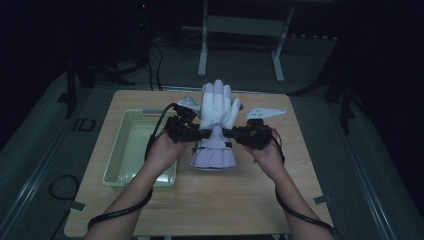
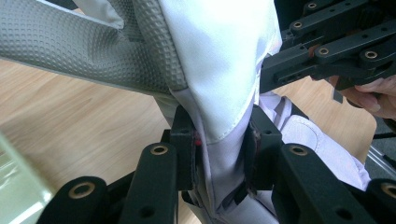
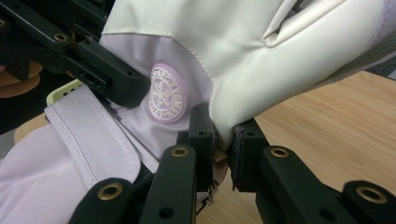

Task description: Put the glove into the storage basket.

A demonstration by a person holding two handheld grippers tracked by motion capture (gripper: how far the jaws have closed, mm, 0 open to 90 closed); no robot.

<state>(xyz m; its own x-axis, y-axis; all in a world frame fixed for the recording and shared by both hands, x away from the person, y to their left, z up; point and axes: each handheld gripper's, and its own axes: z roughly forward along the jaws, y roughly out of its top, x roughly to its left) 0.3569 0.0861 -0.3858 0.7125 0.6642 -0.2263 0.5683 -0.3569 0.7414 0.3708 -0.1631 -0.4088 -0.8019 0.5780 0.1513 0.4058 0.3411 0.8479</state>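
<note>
Roughly at the middle of the wooden counter (image 1: 210, 200) a winter glove (image 1: 216, 107) is held with its fingers pointing to the far edge and its flared cuff toward the person, the cuff resting on or just over the boards. Bare wood lies open all along the near edge and to the right of the glove, while on the left a pale green basket (image 1: 116, 156) with perforated walls sits just beside the left hand (image 1: 162, 150), leaving little room on that side. Beyond the far edge the floor is dim, with white frame legs (image 1: 202, 55) and cables well apart from the work. The left tool (image 1: 200, 134) pinches the glove at its narrow wrist from the left, and the right tool (image 1: 231, 133) pinches it from the right at the same height; both are closed down onto fabric, with the jaws parted by no more than the folded cloth between them. In the left gripper view the black jaws clamp a fold of smooth white and lilac cloth, beside a grey palm patch (image 2: 93, 51) embossed with a fine square grid. In the right gripper view the jaws grip the cream shell at its stitched seam, next to a round lilac rubber badge (image 3: 168, 93) with raised lettering. The cuff is soft lilac fabric with a stitched strap.
</note>
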